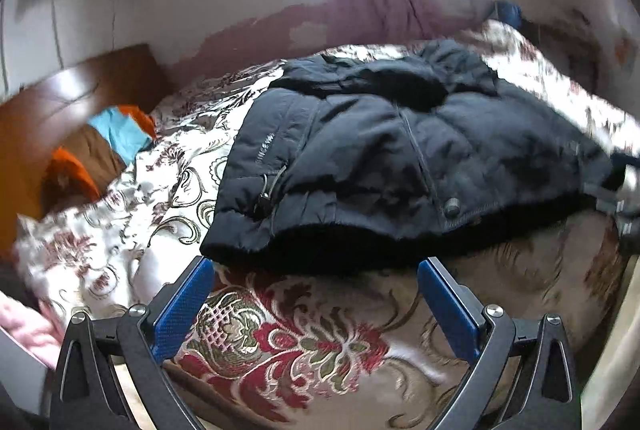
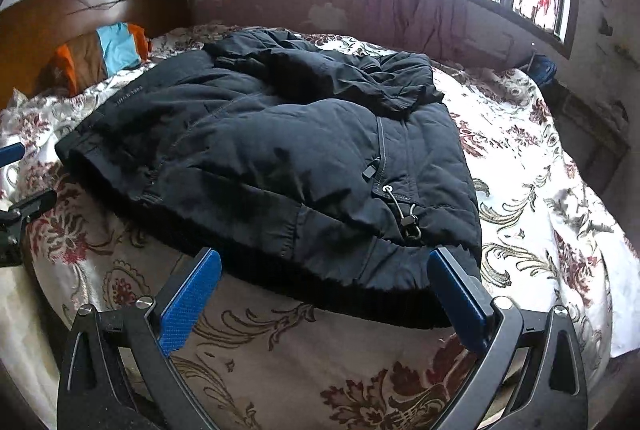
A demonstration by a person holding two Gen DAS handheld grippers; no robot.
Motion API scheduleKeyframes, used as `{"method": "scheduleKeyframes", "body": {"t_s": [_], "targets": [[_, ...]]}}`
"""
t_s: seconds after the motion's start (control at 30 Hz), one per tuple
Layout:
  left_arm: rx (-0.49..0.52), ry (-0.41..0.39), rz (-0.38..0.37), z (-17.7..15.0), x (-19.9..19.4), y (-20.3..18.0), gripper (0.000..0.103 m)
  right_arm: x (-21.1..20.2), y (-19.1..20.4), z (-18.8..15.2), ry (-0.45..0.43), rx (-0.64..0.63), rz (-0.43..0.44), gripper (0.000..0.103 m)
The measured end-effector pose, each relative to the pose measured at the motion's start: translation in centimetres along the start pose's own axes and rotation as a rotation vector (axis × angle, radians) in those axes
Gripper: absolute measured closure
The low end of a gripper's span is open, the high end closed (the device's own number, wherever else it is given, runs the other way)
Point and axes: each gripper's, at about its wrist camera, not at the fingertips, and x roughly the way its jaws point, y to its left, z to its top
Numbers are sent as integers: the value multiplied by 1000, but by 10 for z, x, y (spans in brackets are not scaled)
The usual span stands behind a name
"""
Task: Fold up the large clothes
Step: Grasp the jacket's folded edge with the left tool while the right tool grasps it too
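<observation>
left gripper (image 1: pixel 316 280): black angular frame, two blue textured pads (image 1: pixel 182 310), round silver screws at the finger joints.
right gripper (image 2: pixel 324 274): same black frame, blue dimpled pads (image 2: pixel 190 304), silver screws; a dark slot in each outer arm.

Bare floral bedspread (image 2: pixel 280 350) lies open before the puffy black padded jacket (image 2: pixel 260 157); wooden headboard (image 2: pixel 80 9) (orange-blue pillow (image 2: pixel 100 53) beside it) blocks behind.

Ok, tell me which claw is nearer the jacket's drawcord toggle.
Right. The right claw sits at the hem just below the toggle; the left claw is at the hem further along the jacket.
</observation>
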Motion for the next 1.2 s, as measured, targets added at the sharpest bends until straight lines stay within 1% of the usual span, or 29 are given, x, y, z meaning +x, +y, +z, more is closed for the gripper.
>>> {"method": "scheduleKeyframes", "body": {"t_s": [0.07,0.13,0.2,0.23,0.27,0.33,0.4,0.5,0.6,0.63,0.7,0.77,0.83,0.9,0.93,1.03,1.1,1.2], "targets": [[6,29,-4,0,8,-1,1,-1,5,0,-15,-46,-32,2],[9,38,2,0,15,-1,1,-3,12,0,-34,-108,-84,2],[24,37,24,0,21,-1,1,-3,20,0,-54,-187,-158,2],[27,38,32,-1,23,-1,1,-2,25,-1,-67,-249,-205,2],[29,43,42,-2,26,-1,1,0,30,-2,-70,-298,-235,2],[23,58,41,-5,30,0,1,2,34,-4,-55,-335,-230,2],[24,68,43,-7,33,-1,1,4,33,-4,-24,-331,-174,2],[51,60,51,-8,33,-5,1,4,35,-4,-4,-342,-139,2],[83,47,49,-9,33,-11,1,9,42,-7,23,-378,-131,2],[90,45,50,-9,33,-13,1,15,44,-9,40,-391,-135,2],[110,40,54,-10,34,-16,1,27,52,-14,78,-433,-187,2],[119,43,57,-11,36,-18,1,35,56,-14,77,-449,-241,2],[119,41,58,-11,37,-18,1,41,57,-10,59,-447,-282,2],[109,36,62,-11,38,-16,1,44,54,-5,20,-425,-324,2],[106,33,65,-10,39,-15,1,44,52,-2,3,-408,-326,2],[97,23,71,-10,40,-12,1,32,41,8,-85,-308,-293,2],[94,16,60,-11,39,-11,1,22,32,14,-142,-231,-257,2],[98,8,52,-12,37,-11,1,19,25,17,-179,-179,-225,2]]}}
